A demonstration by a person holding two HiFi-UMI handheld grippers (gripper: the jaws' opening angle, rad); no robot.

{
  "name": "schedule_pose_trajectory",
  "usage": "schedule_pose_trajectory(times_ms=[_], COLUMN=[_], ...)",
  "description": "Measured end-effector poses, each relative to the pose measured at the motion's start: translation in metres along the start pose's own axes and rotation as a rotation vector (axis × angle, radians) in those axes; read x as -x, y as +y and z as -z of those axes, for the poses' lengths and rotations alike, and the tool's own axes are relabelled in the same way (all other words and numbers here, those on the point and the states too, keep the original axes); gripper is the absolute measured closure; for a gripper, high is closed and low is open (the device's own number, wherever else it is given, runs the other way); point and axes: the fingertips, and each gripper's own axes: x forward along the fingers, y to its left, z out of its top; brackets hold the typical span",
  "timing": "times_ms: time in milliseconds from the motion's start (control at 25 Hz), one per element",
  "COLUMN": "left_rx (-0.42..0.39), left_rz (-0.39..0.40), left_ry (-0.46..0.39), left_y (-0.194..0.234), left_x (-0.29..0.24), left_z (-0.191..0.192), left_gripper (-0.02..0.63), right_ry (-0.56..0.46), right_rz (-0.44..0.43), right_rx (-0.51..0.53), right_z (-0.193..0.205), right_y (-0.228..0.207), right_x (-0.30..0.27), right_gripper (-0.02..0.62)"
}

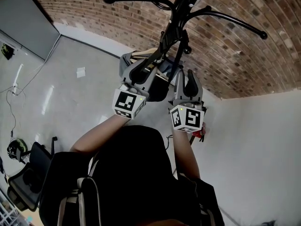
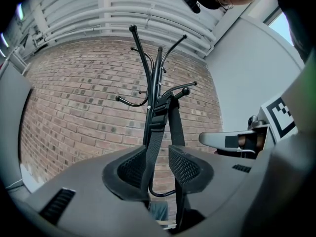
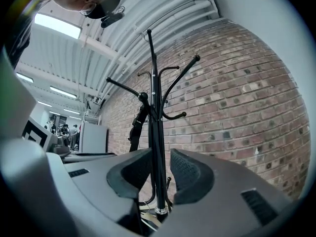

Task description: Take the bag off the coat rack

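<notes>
A black coat rack (image 1: 181,13) stands against the brick wall, with curved hooks at its top. A black bag strap (image 1: 160,48) hangs from one hook. In the left gripper view the strap (image 2: 155,132) runs down between the jaws of my left gripper (image 2: 159,164), which stand apart and do not press on it. The left gripper (image 1: 141,67) is raised beside the pole. My right gripper (image 3: 160,174) is open, and the rack's pole (image 3: 154,107) shows through the gap between its jaws. The bag's body is mostly hidden behind the grippers.
The brick wall (image 1: 235,51) meets a white wall (image 1: 263,145) on the right. An office chair (image 1: 28,173) and cables (image 1: 14,91) are on the pale floor at the left. The other hooks (image 1: 237,22) stick out around the pole.
</notes>
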Motion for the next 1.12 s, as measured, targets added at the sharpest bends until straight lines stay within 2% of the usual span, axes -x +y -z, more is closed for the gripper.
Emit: schedule_pose_trajectory(times_ms=[160, 600, 800, 960, 1120], left_rx=[-0.007, -0.049, -0.026, -0.065, -0.069], left_rz=[0.014, 0.014, 0.028, 0.026, 0.023], left_ry=[0.017, 0.030, 0.054, 0.062, 0.070], left_y=[-0.001, 0.006, 0.006, 0.008, 0.012], left_x=[-0.016, -0.042, -0.050, -0.058, -0.062], left_z=[0.005, 0.013, 0.015, 0.021, 0.026], left_gripper=[0.469, 0.469, 0.465, 0.465, 0.465], right_ry=[0.028, 0.013, 0.021, 0.036, 0.039], right_rz=[-0.016, -0.025, -0.048, -0.038, -0.021], right_rx=[0.021, 0.056, 0.068, 0.087, 0.088], right_z=[0.004, -0.002, 0.001, 0.005, 0.006], right_y=[0.003, 0.002, 0.007, 0.003, -0.004], right_x=[-0.017, -0.046, -0.057, -0.069, -0.077], right_gripper=[0.492, 0.492, 0.492, 0.492, 0.493])
